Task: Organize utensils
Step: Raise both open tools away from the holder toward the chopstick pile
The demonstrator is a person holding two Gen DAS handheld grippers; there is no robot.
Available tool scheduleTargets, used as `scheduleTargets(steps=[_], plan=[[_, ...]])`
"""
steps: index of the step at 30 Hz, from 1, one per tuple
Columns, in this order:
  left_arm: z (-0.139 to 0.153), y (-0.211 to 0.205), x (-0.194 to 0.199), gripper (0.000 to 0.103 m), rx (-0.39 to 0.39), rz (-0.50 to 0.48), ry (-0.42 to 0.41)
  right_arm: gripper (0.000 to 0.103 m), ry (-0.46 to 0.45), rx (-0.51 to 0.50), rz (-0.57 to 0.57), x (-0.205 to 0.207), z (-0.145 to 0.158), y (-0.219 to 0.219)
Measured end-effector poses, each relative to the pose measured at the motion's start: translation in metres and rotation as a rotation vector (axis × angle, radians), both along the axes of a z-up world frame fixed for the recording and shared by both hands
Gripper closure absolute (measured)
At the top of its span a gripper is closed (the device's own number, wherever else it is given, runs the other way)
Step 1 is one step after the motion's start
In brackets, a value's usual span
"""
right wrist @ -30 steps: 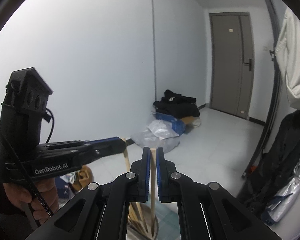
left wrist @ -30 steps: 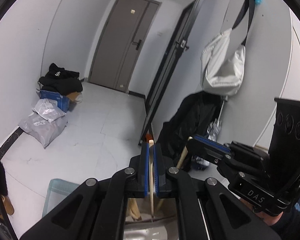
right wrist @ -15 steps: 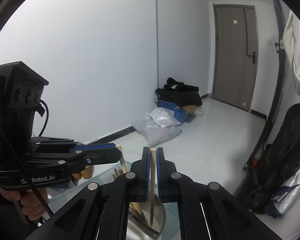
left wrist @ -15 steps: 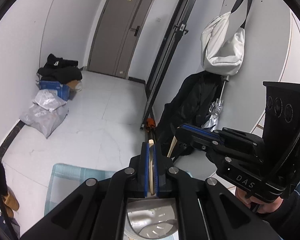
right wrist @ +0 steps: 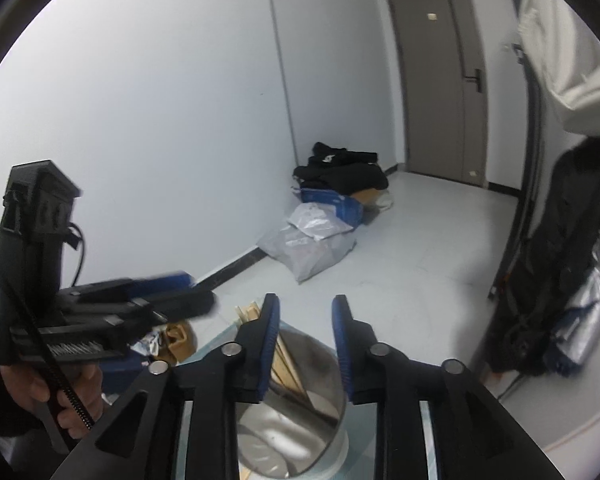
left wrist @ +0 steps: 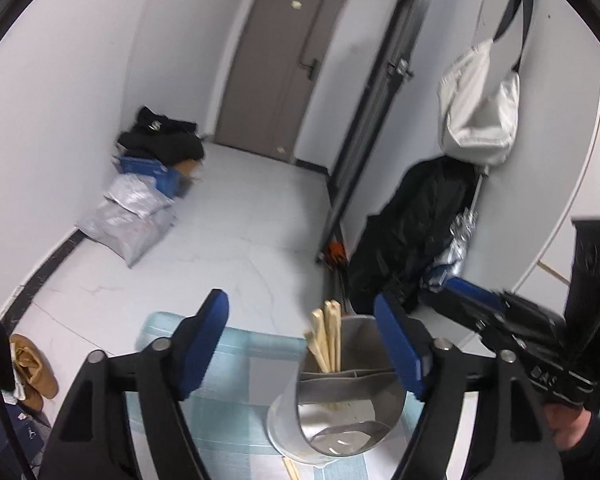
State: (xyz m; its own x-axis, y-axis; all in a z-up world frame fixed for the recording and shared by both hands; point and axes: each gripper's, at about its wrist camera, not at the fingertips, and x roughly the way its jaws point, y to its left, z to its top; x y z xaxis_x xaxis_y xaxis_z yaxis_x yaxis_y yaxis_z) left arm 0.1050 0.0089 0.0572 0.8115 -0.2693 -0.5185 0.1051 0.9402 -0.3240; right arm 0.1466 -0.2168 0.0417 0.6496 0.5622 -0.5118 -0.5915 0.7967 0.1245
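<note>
Both grippers have just opened: left gripper (left wrist: 300,340) wide, right gripper (right wrist: 306,340) narrower, nothing between either; the chopsticks (left wrist: 326,338) they held now stand in the holder (left wrist: 340,412) on the mat (left wrist: 236,364)

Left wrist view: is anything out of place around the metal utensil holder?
Yes. One wooden chopstick lies flat on the blue mat at the base of the metal utensil holder, outside it, while the other chopsticks stand inside its rear compartment.
</note>
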Motion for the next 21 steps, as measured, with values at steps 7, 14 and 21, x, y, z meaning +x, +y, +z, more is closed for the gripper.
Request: scheduleTargets(steps=[7,14,21], plan=[[0.017,0.006,-0.023,0.018,0.029,0.090,-0.018,0.047,-0.010,0.061,-0.061,-0.033,0.018,-0.019],[0.024,0.008,-0.047,0.017,0.055,0.119,-0.042,0.033,-0.037,0.079,-0.105,-0.067,0.028,-0.021],[0.027,0.003,-0.071,0.009,0.088,0.128,-0.066,0.032,-0.053,0.095,-0.150,-0.098,0.026,-0.022]])
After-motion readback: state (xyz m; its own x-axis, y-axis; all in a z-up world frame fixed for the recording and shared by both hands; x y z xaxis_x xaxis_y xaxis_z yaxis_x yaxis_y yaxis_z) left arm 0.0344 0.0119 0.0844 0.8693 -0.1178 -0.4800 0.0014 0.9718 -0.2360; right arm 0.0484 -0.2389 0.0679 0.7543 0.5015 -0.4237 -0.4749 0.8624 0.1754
